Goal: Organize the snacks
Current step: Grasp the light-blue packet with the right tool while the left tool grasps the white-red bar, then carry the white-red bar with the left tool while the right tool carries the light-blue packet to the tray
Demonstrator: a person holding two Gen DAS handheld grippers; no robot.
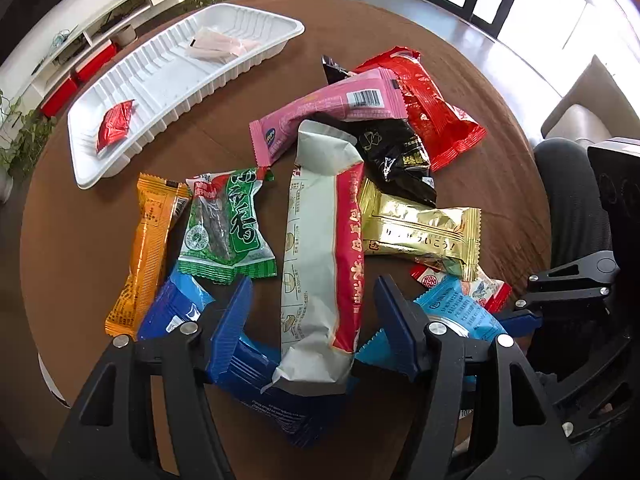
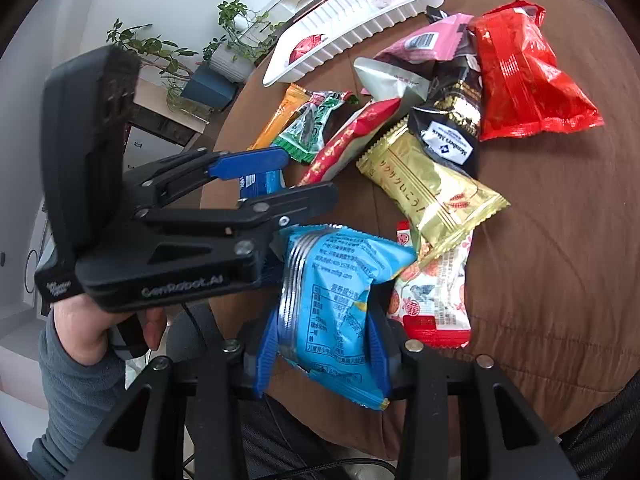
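Many snack packets on brown tabletop

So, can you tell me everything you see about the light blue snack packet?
The light blue packet is a glossy, puffy foil pouch with crimped ends, a silver seam along its back and printed nutrition text. It faces back-side up, near the table edge. The right gripper is shut on it, blue fingers pressing both sides. Its far end lies by the strawberry packet.

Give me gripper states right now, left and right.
Left gripper: open, jaws straddling the long white-and-red packet, pads not pressing it.
Right gripper: closed on the light blue snack bag.
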